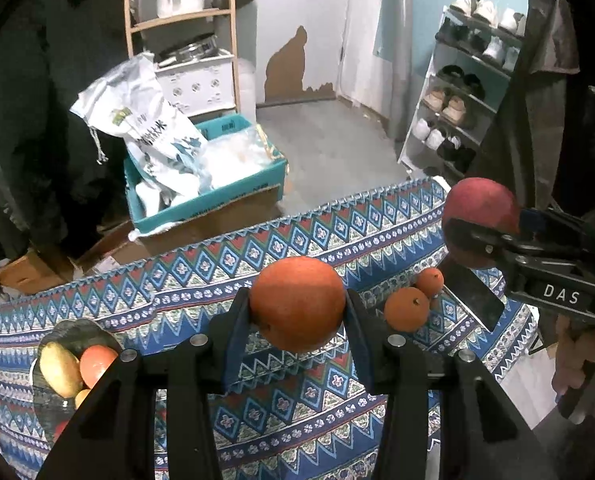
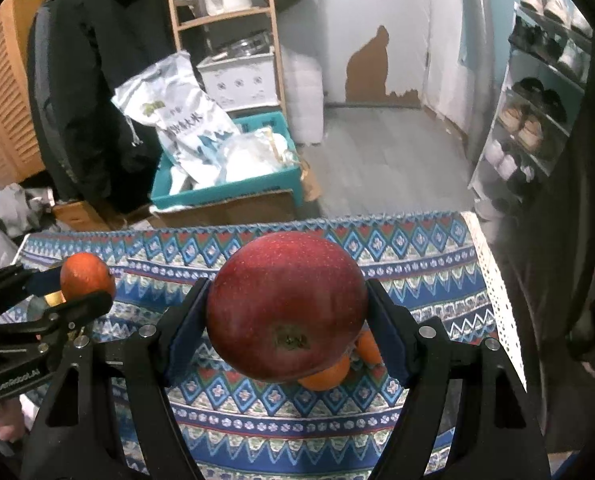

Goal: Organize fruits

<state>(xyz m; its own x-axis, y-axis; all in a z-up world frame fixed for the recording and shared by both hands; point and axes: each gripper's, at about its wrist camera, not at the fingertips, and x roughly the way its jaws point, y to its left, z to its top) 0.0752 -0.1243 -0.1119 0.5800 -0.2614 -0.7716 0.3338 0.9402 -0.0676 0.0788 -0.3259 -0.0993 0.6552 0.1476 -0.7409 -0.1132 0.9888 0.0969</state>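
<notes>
My left gripper (image 1: 297, 312) is shut on an orange (image 1: 297, 304), held above the patterned tablecloth (image 1: 257, 400). The right gripper (image 2: 287, 312) is shut on a big red apple (image 2: 285, 304), also lifted off the table. In the left wrist view the apple (image 1: 479, 208) and the right gripper (image 1: 493, 236) show at the right; in the right wrist view the orange (image 2: 87, 276) and the left gripper (image 2: 61, 292) show at the left. Two small oranges (image 1: 407, 308) lie on the cloth at the right. At the left a dark bowl (image 1: 73, 332) holds a yellow fruit (image 1: 59, 368), an orange-red fruit (image 1: 95, 362) and others.
Beyond the table's far edge stands a teal box (image 1: 201, 200) with a white bag (image 1: 145, 120) and plastic, cardboard under it. A dark coat (image 2: 85, 80) hangs at the left, a wooden shelf (image 1: 181, 20) behind. A shoe rack (image 1: 457, 92) fills the right wall. A hand (image 1: 585, 364) grips the right handle.
</notes>
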